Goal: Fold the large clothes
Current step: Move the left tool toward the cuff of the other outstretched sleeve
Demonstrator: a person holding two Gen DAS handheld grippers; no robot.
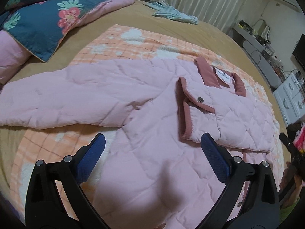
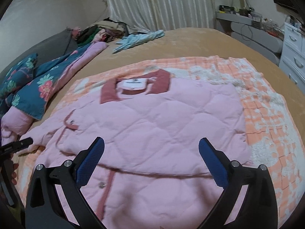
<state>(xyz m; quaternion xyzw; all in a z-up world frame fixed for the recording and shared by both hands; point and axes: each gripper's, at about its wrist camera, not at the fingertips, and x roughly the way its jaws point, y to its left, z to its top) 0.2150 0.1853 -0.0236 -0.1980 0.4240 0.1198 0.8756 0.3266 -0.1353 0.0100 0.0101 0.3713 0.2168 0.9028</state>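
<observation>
While the pink quilted jacket point(image 2: 152, 122) lies flat on the orange checked blanket point(image 2: 266, 118) atop the tan bed point(image 2: 190, 42) | collar point(image 2: 133, 87) points away toward the curtain point(image 2: 158, 3), long axis collar-to-hem | one sleeve point(image 1: 63, 93) stretches sideways | left gripper point(image 1: 152, 150) wide, empty | right gripper point(image 2: 151, 154) wide, empty, above the hem end

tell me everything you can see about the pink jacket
The pink jacket is quilted and padded-looking, with a dusty-rose collar, matching trim, metal snaps and a white neck label. It lies flat on the orange checked blanket. One sleeve is folded across the chest; the other stretches out sideways. Neither gripper holds it.
</observation>
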